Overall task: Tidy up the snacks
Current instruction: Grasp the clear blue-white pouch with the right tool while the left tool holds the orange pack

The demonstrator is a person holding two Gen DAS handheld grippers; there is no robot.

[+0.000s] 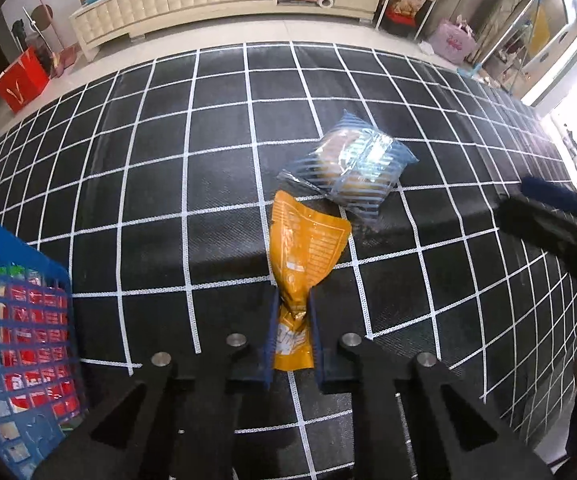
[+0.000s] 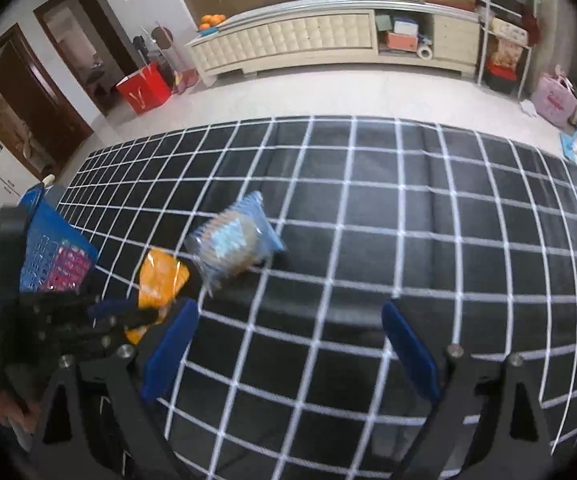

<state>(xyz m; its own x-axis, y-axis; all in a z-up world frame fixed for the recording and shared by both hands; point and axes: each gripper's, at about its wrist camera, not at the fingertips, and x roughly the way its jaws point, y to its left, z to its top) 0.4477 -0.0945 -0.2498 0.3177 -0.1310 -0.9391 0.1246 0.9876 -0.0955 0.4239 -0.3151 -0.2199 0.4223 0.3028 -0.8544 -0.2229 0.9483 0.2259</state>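
Note:
My left gripper (image 1: 293, 300) is shut on the lower part of an orange snack packet (image 1: 304, 248), which lies over the black gridded mat (image 1: 168, 200). The packet also shows in the right wrist view (image 2: 160, 280), with the left gripper (image 2: 128, 316) on it. A blue-striped clear packet of biscuits (image 1: 352, 168) lies just beyond it, also seen from the right (image 2: 232, 244). My right gripper (image 2: 288, 328) is open and empty above the mat, to the right of both packets; it shows at the right edge of the left view (image 1: 548, 208). A blue basket (image 1: 12, 320) with red packets stands at the left.
The blue basket (image 2: 52, 252) sits at the mat's left end. Beyond the mat are tiled floor, a cream cabinet (image 2: 328, 36), a red bag (image 2: 144, 88) and a pink bag (image 2: 554, 100).

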